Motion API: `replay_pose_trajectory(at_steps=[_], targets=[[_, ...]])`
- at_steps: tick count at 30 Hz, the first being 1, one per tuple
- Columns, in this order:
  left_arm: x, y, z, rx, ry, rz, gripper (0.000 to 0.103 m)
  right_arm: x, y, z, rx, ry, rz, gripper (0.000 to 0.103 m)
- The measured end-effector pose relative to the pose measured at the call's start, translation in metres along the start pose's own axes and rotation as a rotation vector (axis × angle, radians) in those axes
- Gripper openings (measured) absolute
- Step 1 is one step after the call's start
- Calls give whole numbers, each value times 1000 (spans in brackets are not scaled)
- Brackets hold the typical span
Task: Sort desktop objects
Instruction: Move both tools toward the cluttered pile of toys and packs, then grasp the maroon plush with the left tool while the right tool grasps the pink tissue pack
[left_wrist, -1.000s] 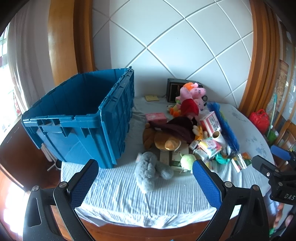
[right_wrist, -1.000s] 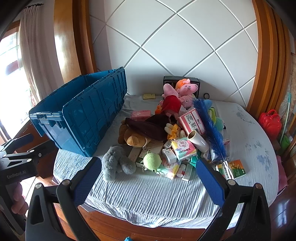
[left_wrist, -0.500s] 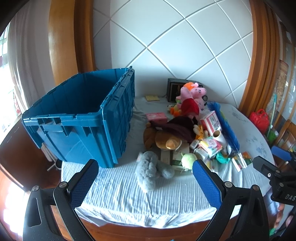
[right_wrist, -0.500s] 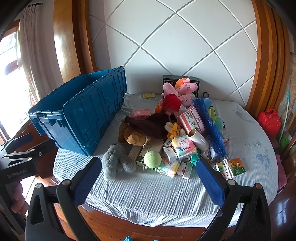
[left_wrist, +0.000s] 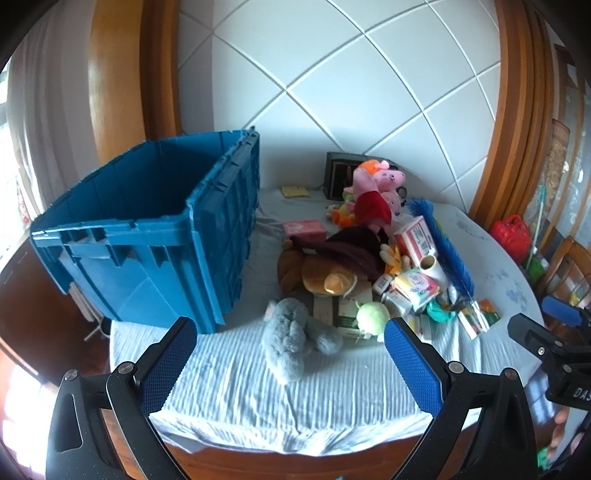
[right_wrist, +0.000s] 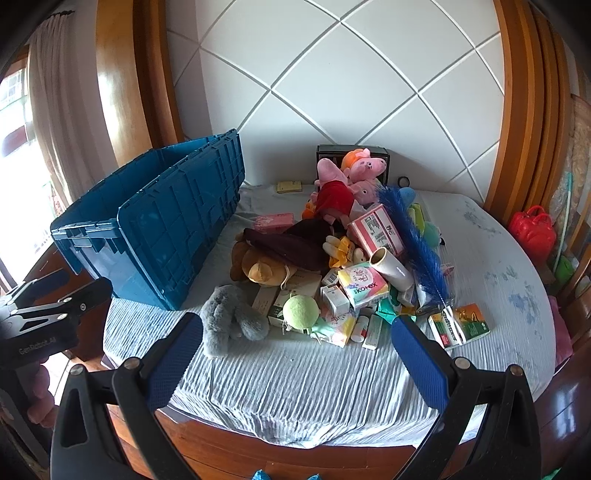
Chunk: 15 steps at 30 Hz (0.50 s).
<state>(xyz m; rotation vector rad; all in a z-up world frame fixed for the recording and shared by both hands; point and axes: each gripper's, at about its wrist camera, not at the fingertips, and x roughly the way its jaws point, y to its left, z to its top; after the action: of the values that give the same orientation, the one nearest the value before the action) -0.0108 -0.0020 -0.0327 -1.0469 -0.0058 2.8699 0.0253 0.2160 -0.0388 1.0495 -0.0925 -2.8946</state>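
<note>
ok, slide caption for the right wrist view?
Open right gripper faces a toy-and-box pile beside the blue crate.

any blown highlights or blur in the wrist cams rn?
Left wrist: window edge blown out at far left, blue bin sharp, heavy fisheye bending of the wall grid. Right wrist: window overexposed behind the curtain, toy pile evenly lit and in focus, dark vignette corners.
</note>
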Motion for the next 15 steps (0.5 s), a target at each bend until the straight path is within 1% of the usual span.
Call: replay_pose_trajectory(at_steps=[4, 6, 11, 15], targets=[[17, 0, -8, 16, 22, -7, 103, 11, -5, -7, 32, 26, -16, 103], [29, 1, -12, 18, 51, -30, 103, 17, -8, -12, 48, 44, -26, 103], [66, 0, -26, 32, 118, -69, 103, 29, -22, -31, 88, 58, -60, 103], [106, -8, -38, 28, 254, -128, 103, 50, -47, -49, 133, 106, -83, 103]])
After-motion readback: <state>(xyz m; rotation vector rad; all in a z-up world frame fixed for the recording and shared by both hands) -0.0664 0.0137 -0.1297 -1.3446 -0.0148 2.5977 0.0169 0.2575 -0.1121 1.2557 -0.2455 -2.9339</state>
